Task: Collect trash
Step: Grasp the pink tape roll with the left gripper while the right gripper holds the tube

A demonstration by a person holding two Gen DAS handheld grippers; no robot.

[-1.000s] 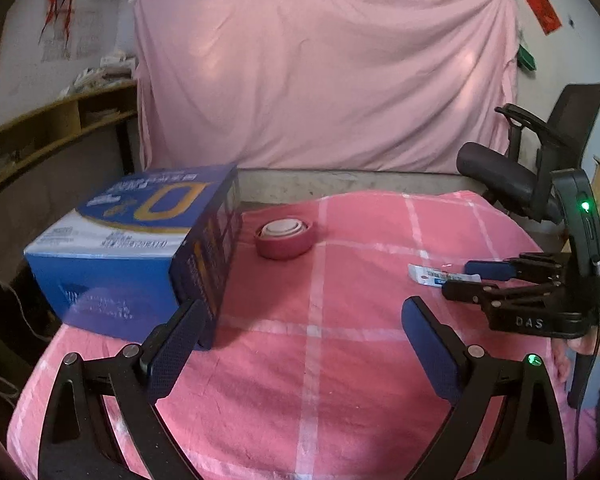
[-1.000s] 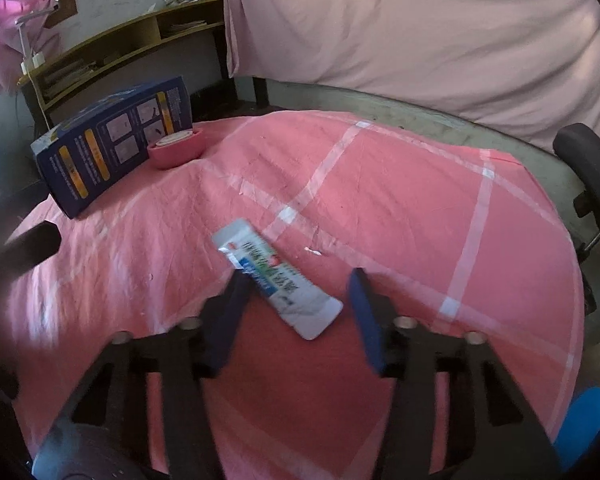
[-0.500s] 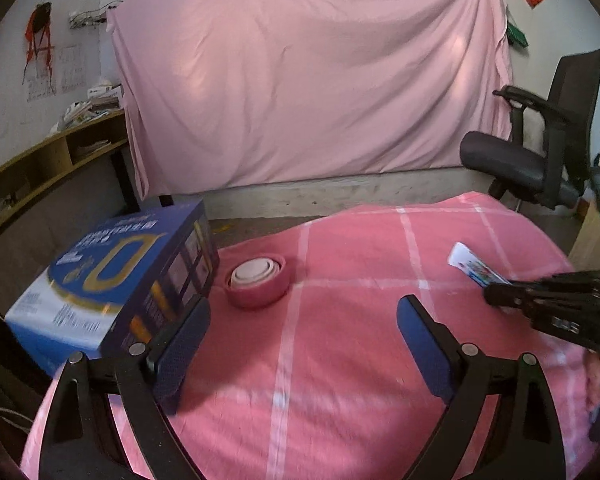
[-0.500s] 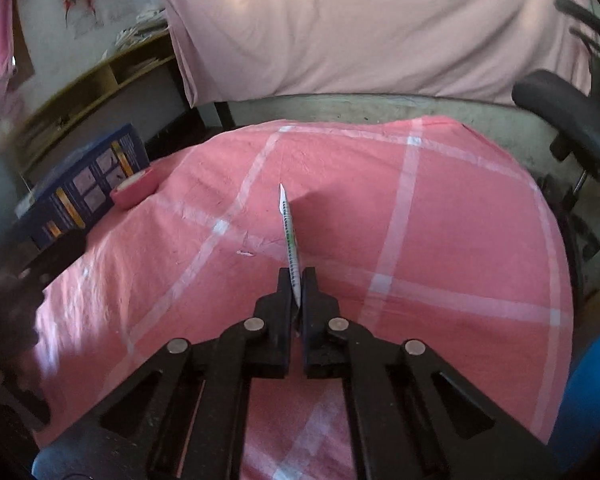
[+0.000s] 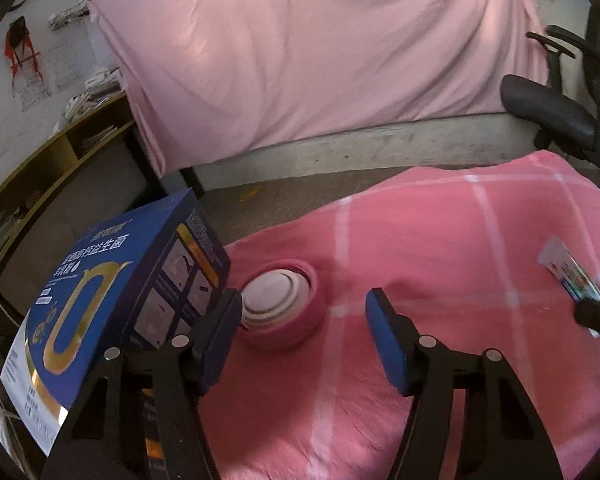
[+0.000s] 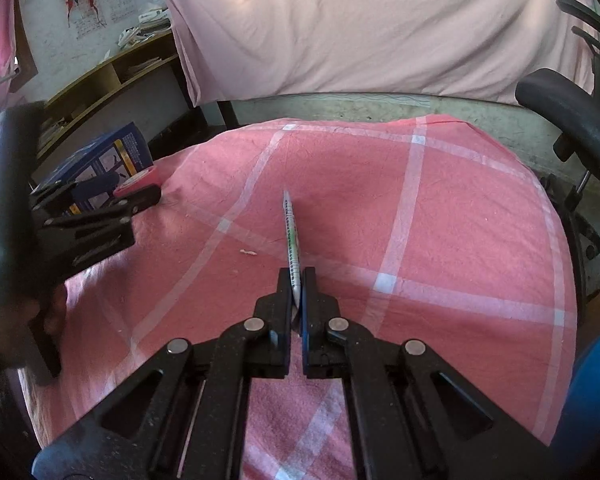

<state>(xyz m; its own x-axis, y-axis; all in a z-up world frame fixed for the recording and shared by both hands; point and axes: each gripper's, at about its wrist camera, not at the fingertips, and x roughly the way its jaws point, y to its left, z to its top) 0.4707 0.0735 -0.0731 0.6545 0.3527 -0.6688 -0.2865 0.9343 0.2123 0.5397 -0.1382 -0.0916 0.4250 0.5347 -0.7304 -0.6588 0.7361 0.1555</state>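
My right gripper (image 6: 296, 280) is shut on a flat white wrapper (image 6: 291, 236), held edge-on above the pink checked cloth (image 6: 440, 240). The wrapper also shows at the right edge of the left wrist view (image 5: 570, 274), with the right gripper's tip below it (image 5: 596, 314). My left gripper (image 5: 304, 312) is open, its fingers either side of a pink round container with a white lid (image 5: 278, 304). A blue carton (image 5: 112, 296) stands tilted just left of it. The left gripper also shows in the right wrist view (image 6: 112, 196).
A black office chair (image 5: 556, 112) stands at the far right beyond the table edge. A pink sheet (image 5: 320, 52) hangs behind. Wooden shelves (image 5: 40, 168) run along the left wall. A small white crumb (image 6: 247, 252) lies on the cloth.
My right gripper closed on the wrapper and lifted it off the cloth. My left gripper moved forward to the pink container and narrowed its opening.
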